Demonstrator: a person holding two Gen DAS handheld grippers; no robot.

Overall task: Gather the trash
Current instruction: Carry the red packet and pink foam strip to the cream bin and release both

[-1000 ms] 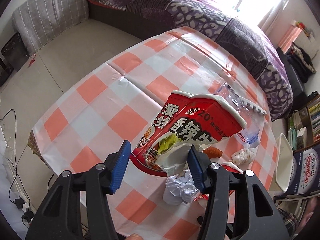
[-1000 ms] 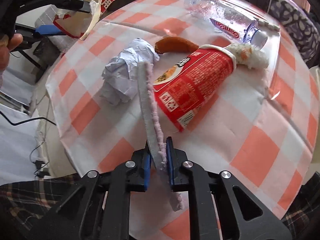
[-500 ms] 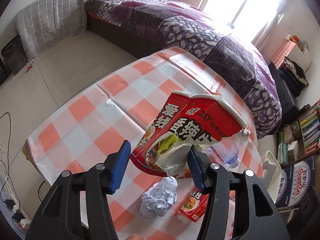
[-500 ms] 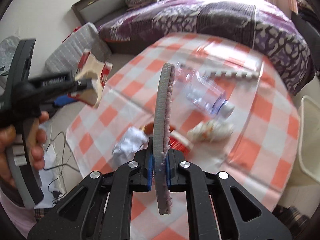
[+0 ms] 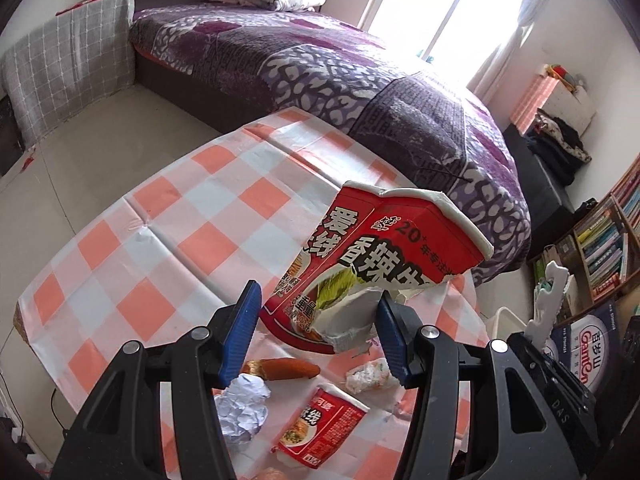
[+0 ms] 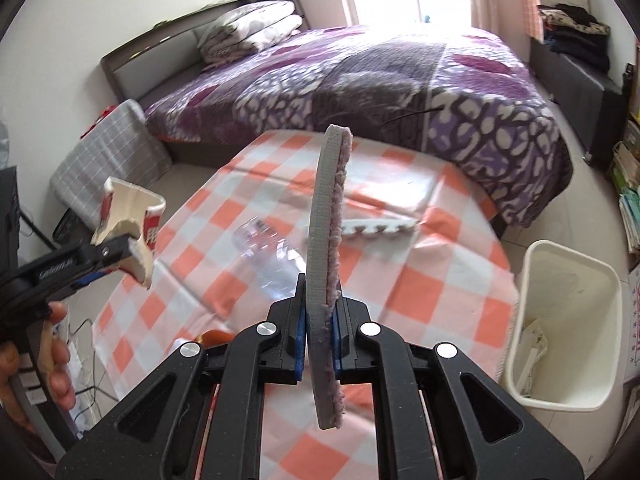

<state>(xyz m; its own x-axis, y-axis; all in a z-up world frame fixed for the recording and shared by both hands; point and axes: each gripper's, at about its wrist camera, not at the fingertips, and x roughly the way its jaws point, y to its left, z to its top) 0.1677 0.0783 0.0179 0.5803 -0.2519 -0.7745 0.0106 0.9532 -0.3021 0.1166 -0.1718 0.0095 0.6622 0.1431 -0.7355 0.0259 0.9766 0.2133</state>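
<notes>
My left gripper (image 5: 316,328) holds a torn red noodle cup (image 5: 380,260) high above the checked table (image 5: 160,240); the jaws stand wide, the cup wedged between them. In the right wrist view the same cup (image 6: 128,224) shows at the left. My right gripper (image 6: 320,320) is shut on a flat grey-and-pink insole (image 6: 328,240), held upright above the table. On the table lie a second red noodle cup (image 5: 320,428), a crumpled paper ball (image 5: 240,408), an orange sausage (image 5: 288,368), a white wad (image 5: 368,376) and a clear plastic bottle (image 6: 268,256).
A white trash bin (image 6: 560,320) stands on the floor right of the table. A white foam strip (image 6: 380,228) lies at the table's far side. A purple bed (image 6: 360,80) is behind; a bookshelf (image 5: 600,248) and cardboard box are at the right.
Both grippers have risen well above the table with their loads. The right gripper lifted the insole off the table and swung up, bringing the bin into view.
</notes>
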